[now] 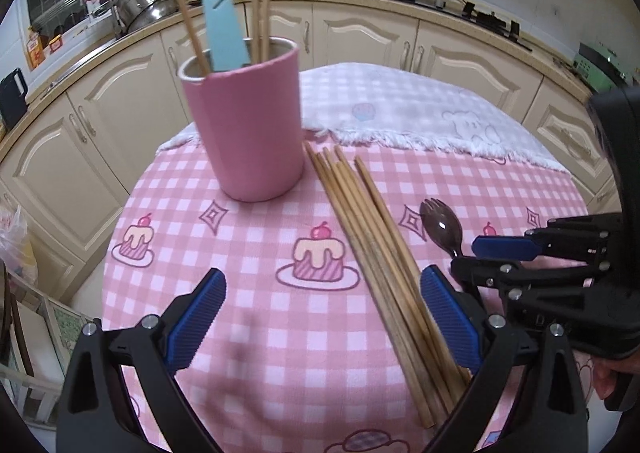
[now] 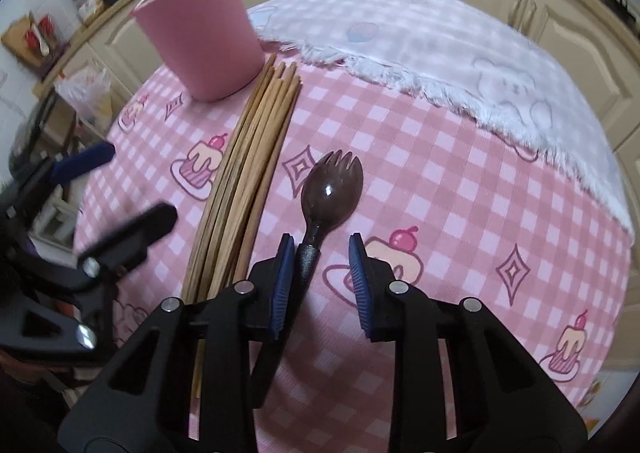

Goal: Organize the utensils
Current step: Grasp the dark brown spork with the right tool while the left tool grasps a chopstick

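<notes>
A pink cup (image 1: 244,125) stands on the pink checked cloth and holds a few chopsticks and a light blue utensil (image 1: 222,23). A bundle of wooden chopsticks (image 1: 384,261) lies beside it, running under my open left gripper (image 1: 320,313). A dark brown spork (image 2: 332,189) lies right of the bundle. My right gripper (image 2: 320,269) is open around the spork's handle, its left pad (image 2: 284,277) touching the handle. The cup (image 2: 200,29) and bundle (image 2: 248,173) also show in the right wrist view. The right gripper (image 1: 500,257) shows in the left wrist view.
A white fringed towel (image 1: 420,109) covers the table's far half. Cream kitchen cabinets (image 1: 360,33) and a counter with pots (image 1: 148,1) curve behind. The left gripper (image 2: 100,221) shows blurred at the left of the right wrist view.
</notes>
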`<action>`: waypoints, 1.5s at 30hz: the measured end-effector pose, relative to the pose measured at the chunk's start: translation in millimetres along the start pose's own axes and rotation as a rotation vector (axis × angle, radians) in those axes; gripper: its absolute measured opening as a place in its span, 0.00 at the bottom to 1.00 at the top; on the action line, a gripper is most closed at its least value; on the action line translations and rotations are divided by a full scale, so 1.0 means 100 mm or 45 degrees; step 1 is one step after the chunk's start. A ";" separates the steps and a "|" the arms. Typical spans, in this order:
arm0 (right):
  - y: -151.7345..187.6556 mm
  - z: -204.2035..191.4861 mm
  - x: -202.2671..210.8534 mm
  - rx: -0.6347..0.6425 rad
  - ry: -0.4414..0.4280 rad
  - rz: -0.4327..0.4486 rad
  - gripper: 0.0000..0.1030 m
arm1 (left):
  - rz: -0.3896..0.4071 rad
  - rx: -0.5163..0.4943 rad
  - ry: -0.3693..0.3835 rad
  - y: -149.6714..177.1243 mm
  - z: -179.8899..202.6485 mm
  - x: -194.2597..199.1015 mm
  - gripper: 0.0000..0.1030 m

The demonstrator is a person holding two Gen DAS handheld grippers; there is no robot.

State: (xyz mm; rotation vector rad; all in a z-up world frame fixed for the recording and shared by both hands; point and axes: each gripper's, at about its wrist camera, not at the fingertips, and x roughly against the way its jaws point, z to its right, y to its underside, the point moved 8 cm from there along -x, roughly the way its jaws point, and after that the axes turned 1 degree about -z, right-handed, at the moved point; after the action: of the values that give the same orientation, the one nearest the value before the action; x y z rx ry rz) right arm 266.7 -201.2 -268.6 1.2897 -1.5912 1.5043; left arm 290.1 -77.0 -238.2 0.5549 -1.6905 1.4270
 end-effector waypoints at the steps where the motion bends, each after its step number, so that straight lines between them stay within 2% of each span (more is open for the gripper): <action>1: -0.01 -0.01 0.00 0.020 0.012 -0.005 0.27 | -0.006 -0.009 -0.005 -0.01 0.02 -0.01 0.93; 4: -0.03 -0.02 -0.01 0.064 0.040 -0.008 0.23 | -0.034 -0.046 -0.042 -0.01 0.05 -0.08 0.92; 6: 0.01 -0.02 0.01 0.103 0.054 -0.019 0.16 | -0.056 -0.044 -0.039 0.00 0.04 -0.11 0.92; 9: 0.09 0.08 0.06 0.110 0.031 -0.035 0.12 | -0.058 -0.062 -0.027 -0.01 0.08 -0.10 0.92; 15: 0.13 0.27 0.10 0.046 0.000 -0.023 0.12 | -0.104 -0.152 -0.033 -0.08 0.30 -0.25 0.92; 16: 0.13 0.27 0.10 0.046 -0.002 -0.021 0.12 | -0.113 -0.157 -0.029 -0.08 0.33 -0.27 0.88; 17: 0.13 0.27 0.10 0.048 0.000 -0.019 0.12 | -0.128 -0.156 -0.022 -0.08 0.35 -0.30 0.74; 19: 0.13 0.26 0.10 0.046 -0.003 -0.017 0.12 | -0.179 -0.125 0.004 -0.06 0.37 -0.39 0.60; 22: 0.11 0.27 0.08 0.039 -0.016 -0.016 0.12 | -0.186 -0.113 0.033 -0.06 0.38 -0.41 0.55; 24: 0.11 0.29 0.09 0.042 -0.017 -0.015 0.12 | -0.191 -0.127 0.053 -0.04 0.42 -0.40 0.46; 26: 0.11 0.28 0.08 0.041 -0.016 -0.015 0.12 | -0.194 -0.131 0.081 -0.04 0.45 -0.39 0.29; 27: 0.10 0.28 0.08 0.040 -0.016 -0.016 0.12 | -0.187 -0.133 0.066 -0.05 0.43 -0.38 0.24; 28: 0.10 0.28 0.08 0.036 -0.019 -0.016 0.12 | -0.188 -0.126 0.073 -0.06 0.41 -0.37 0.10; 29: 0.09 0.27 0.08 0.034 -0.020 -0.017 0.12 | -0.198 -0.103 0.124 -0.06 0.40 -0.36 0.08; 30: 0.09 0.27 0.08 0.033 -0.021 -0.018 0.12 | -0.202 -0.092 0.148 -0.06 0.39 -0.35 0.07; 39: 0.06 0.25 0.06 0.034 0.000 -0.033 0.12 | -0.190 -0.086 0.151 0.01 0.21 -0.31 0.05; 45: 0.02 0.21 0.01 0.047 0.044 -0.064 0.12 | -0.226 -0.107 0.115 0.05 0.12 -0.36 0.08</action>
State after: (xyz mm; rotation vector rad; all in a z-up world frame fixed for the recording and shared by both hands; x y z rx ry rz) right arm 268.2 -221.9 -272.2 1.3071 -1.5053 1.5234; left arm 302.8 -93.6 -270.3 0.5701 -1.5811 1.2310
